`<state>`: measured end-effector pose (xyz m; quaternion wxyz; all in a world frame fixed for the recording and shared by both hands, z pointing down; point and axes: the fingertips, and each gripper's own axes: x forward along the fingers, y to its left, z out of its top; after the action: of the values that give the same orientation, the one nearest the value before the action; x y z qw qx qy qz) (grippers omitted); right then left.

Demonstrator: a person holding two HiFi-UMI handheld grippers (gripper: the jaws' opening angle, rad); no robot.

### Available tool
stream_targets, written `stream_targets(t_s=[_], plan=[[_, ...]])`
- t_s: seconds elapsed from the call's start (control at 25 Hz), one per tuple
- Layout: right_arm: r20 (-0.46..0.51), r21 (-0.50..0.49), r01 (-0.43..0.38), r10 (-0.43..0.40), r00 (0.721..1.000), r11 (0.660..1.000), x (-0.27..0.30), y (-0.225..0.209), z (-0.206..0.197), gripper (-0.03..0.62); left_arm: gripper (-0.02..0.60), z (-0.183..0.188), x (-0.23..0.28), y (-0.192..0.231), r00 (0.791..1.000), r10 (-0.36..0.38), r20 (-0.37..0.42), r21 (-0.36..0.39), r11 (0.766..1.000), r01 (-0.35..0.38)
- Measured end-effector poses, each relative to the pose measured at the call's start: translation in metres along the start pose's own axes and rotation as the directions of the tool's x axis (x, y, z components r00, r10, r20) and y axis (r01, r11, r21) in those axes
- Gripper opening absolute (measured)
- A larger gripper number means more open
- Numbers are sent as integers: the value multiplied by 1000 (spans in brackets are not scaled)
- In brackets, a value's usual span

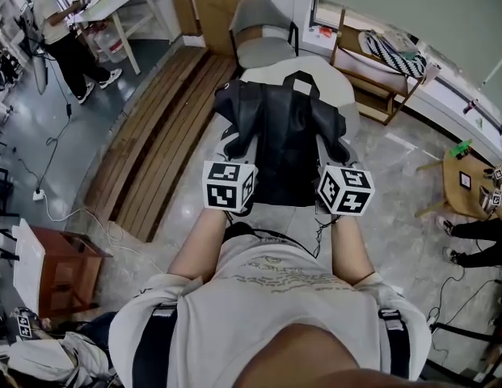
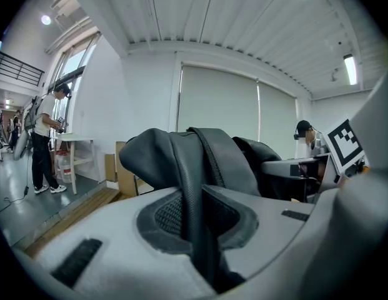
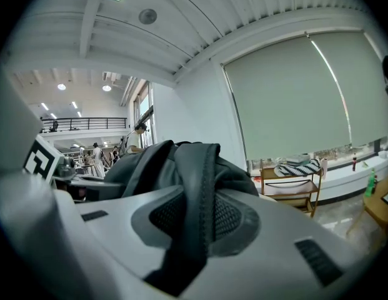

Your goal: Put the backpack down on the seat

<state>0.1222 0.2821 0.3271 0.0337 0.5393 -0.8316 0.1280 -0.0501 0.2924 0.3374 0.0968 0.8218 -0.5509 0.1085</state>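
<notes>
Left gripper (image 2: 195,230): jaws nearly together, pinching a black shoulder strap (image 2: 189,167). Right gripper (image 3: 203,227): same, clamped on the other strap (image 3: 205,167). Black backpack (image 1: 284,128) is held out in front of the person between both grippers, its far end over the white seat (image 1: 343,87). Can't tell if it rests on the seat. Grey chair (image 1: 263,31) is just behind the seat.
</notes>
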Motion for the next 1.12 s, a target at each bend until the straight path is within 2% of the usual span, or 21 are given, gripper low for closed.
stream_targets(t_s=[0.24, 0.48, 0.8, 1.12], plan=[[-25, 4, -1, 1, 1000, 1000, 22, -5, -4, 96, 58, -4, 21, 13, 1000, 2, -17, -13, 1000, -2], [-49, -4, 17, -17, 999, 1000, 69, -15, 2, 97, 58, 3, 65, 41, 999, -28, -24, -28, 999, 27], [-35, -8, 64, -64, 997, 998, 141, -24, 32, 97, 58, 37, 129, 90, 995, -96, -9, -6, 995, 96], [-32, -9, 90, -90, 995, 996, 210, -14, 51, 97, 58, 61, 174, 149, 991, -135, 3, 0, 991, 135]])
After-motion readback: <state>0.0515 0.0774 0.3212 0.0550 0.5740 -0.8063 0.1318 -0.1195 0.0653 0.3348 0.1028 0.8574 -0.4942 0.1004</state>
